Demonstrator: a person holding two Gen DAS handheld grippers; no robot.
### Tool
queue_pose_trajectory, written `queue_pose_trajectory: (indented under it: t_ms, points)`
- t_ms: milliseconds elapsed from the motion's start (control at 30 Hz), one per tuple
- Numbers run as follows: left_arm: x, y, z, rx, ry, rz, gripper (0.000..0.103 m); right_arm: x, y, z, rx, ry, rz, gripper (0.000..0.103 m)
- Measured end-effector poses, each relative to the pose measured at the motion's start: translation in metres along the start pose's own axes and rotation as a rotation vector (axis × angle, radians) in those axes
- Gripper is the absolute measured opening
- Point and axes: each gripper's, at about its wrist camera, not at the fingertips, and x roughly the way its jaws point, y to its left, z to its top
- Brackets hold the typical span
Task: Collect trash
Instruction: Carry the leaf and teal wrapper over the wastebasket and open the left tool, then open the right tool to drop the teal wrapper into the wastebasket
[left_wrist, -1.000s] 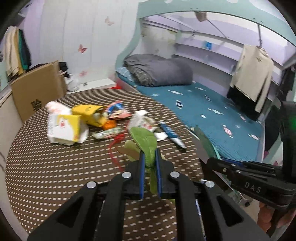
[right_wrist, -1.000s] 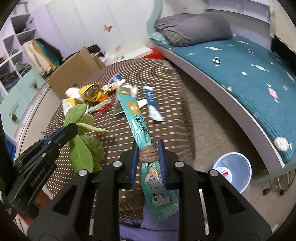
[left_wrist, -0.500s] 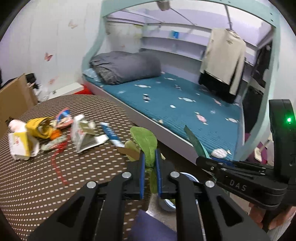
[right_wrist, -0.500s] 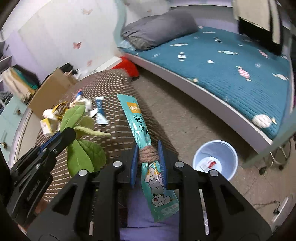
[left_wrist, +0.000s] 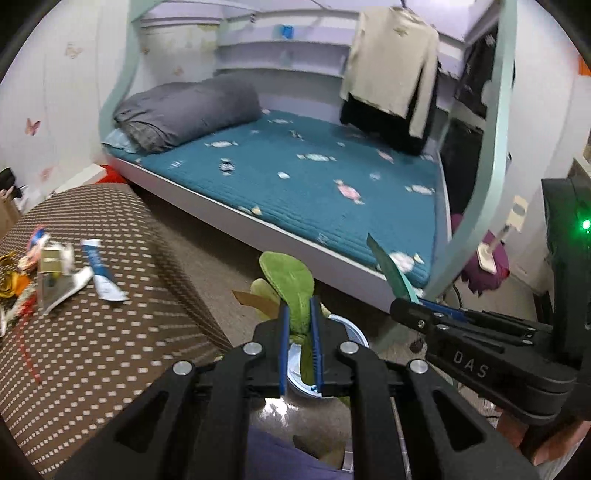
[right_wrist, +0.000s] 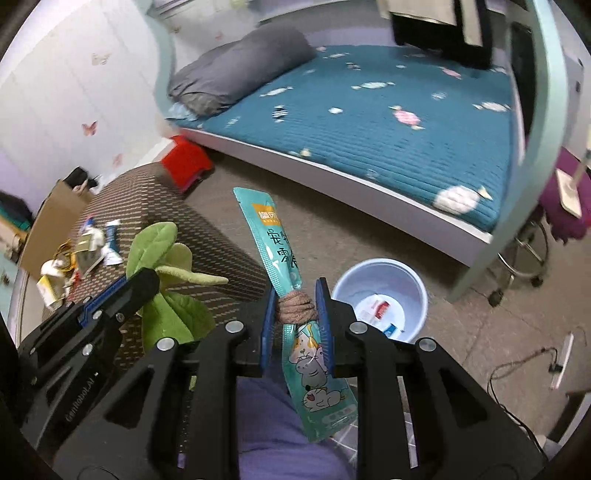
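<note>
Both grippers have swung away from the brown dotted tabletop toward the floor by the bed since a second ago, so the litter that filled the middle of the left wrist view now sits at its left edge, and the pale blue bin has drawn closer in the right wrist view.

At far left, the remaining trash on the tabletop lies in a loose heap: a yellow wrapper, a crumpled silver packet and a blue-and-white tube just beside it. A red string trails toward the near edge.

Next comes the left gripper, its jaws clamped on the green leaf sprig, whose leaves stand up above the blue pads. Seen past the jaws, the bin's rim lies directly below them on the floor.

Further right, the right gripper has its jaws clamped on a teal snack pouch, gripped where a brown cord is wound round its middle; the pouch stands upright, with its cartoon-printed end hanging below the pads. The bin sits on the floor just right of these jaws, with a few wrappers already inside. Behind it runs the bed with its teal cover and a grey rolled quilt.
</note>
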Motion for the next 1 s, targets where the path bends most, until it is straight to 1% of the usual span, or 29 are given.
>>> queue_pose_trajectory:
  t_ms: [367,500,567,700,733,800,833,867,900,933,1000]
  points:
    - [0.06,-0.037,-0.007,0.091,0.137,-0.019,0.01,0.025,-0.057,-0.013,0.134,0.051,-0.076,0.021]
    - [0.084,-0.053,-0.01,0.135,0.188,-0.014,0.011,0.031,-0.077,-0.014,0.171,0.054,-0.125,0.021]
    - [0.093,-0.058,-0.01,0.145,0.211,-0.031,0.011,0.036,-0.089,-0.014,0.197,0.062,-0.139,0.021]
    - [0.112,-0.076,-0.005,0.188,0.224,-0.02,0.011,0.044,-0.109,-0.014,0.236,0.075,-0.171,0.021]
    - [0.115,-0.08,-0.004,0.195,0.226,-0.02,0.012,0.046,-0.114,-0.014,0.244,0.076,-0.18,0.021]
    - [0.121,-0.088,0.002,0.213,0.219,-0.032,0.014,0.047,-0.122,-0.013,0.263,0.077,-0.198,0.021]
    - [0.122,-0.09,0.005,0.213,0.21,-0.037,0.021,0.047,-0.126,-0.013,0.27,0.076,-0.203,0.021]
    - [0.124,-0.092,0.008,0.211,0.201,-0.04,0.034,0.046,-0.13,-0.012,0.281,0.074,-0.21,0.021]
    - [0.126,-0.094,0.012,0.209,0.189,-0.041,0.039,0.045,-0.133,-0.012,0.287,0.072,-0.214,0.021]
    - [0.126,-0.094,0.015,0.209,0.182,-0.039,0.043,0.044,-0.134,-0.012,0.292,0.07,-0.218,0.021]
    - [0.129,-0.091,0.018,0.21,0.178,-0.026,0.043,0.044,-0.135,-0.011,0.294,0.069,-0.225,0.021]
